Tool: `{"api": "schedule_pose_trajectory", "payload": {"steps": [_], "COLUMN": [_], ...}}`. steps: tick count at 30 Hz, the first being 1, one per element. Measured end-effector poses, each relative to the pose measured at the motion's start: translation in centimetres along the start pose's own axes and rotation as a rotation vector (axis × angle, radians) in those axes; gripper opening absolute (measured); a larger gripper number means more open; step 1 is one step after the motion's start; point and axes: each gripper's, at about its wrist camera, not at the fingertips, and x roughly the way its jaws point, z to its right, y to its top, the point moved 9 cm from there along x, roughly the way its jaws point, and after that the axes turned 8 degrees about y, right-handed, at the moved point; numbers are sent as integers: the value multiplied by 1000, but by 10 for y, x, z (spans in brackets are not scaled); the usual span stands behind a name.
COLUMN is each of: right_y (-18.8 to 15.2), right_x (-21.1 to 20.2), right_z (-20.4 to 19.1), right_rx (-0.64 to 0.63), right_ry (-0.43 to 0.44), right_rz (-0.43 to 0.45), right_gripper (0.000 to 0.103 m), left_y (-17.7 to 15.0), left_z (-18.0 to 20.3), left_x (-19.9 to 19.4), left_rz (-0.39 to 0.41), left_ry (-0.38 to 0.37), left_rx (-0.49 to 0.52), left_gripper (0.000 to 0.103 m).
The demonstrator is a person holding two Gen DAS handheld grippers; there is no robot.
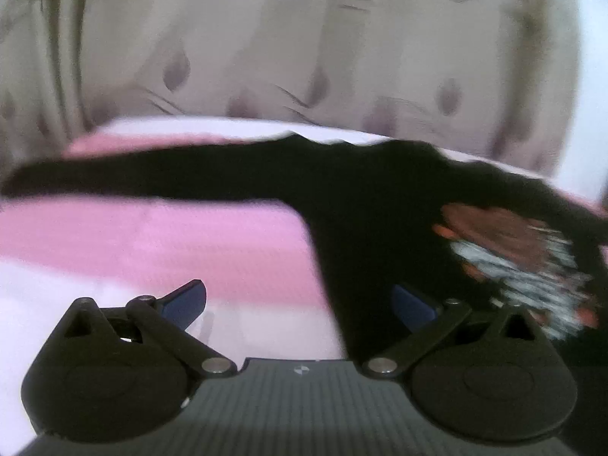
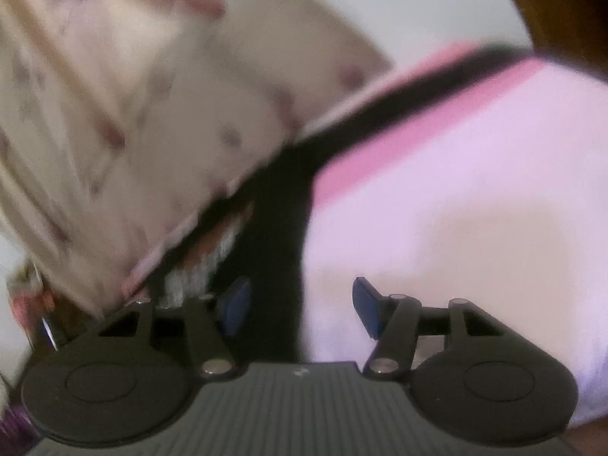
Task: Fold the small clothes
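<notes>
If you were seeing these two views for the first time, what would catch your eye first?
A black long-sleeved top lies spread on the pink-and-white bedcover, one sleeve stretched left and a reddish-white print at its right. Behind hangs a beige patterned curtain. Both claws, left and right, stand open and empty.

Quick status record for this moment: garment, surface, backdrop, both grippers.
garment: black long-sleeved top with a printed front, lying spread, one sleeve stretched out to the left in the left wrist view
surface: pink and white cloth under it
backdrop: beige patterned curtain behind
left gripper: open, nothing between the fingers
right gripper: open, nothing gripped, over the top's edge
fold: not yet begun
image: both views blurred
</notes>
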Motion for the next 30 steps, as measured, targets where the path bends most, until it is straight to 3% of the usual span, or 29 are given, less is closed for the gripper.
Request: {"api": "schedule_pose_trajectory", "payload": {"steps": [5,9,10,12,15,18,19,20,21,24,30], "right_y": [-24,-29,-26,-27,-34,-38,-38,-38,-38,-36,-35], "right_x": [12,20,19,24,30,35,35,34,32,20,-15], "right_z": [-1,-13,-12,-13,-15,-19,-19,-16,-14,-12,-23], "right_rx": [-19,25,23,39,42,33,42,62,85,159,253], "right_ry": [-37,14,8,-17,-13,-6,-7,-5,0,33,88], "right_rz": [6,1,3,-19,-34,-36,-27,-19,-9,40,87], "right_gripper": [62,62,59,30,26,20,18,14,14,10,9], "left_y": [-36,-64,-67,-74,-84,-93,-96,-98,-100,-97,-77], "left_z": [-1,-9,-12,-10,-3,11,15,24,28,17,-16], "left_x": [-46,-71,-76,-86,-98,-104,-106,-108,-108,-111,-136], "left_rz": [-83,-175,-169,-191,-177,-116,-102,-89,-99,-135,-111], "left_ry": [-181,-297,-319,-360,-374,-328,-313,-304,-285,-304,-267], "left_rx": [-74,-217,-236,-233,-194,-53,3,63,109,16,0], "left_gripper": [102,102,102,102,102,98,89,39,10,7,8]}}
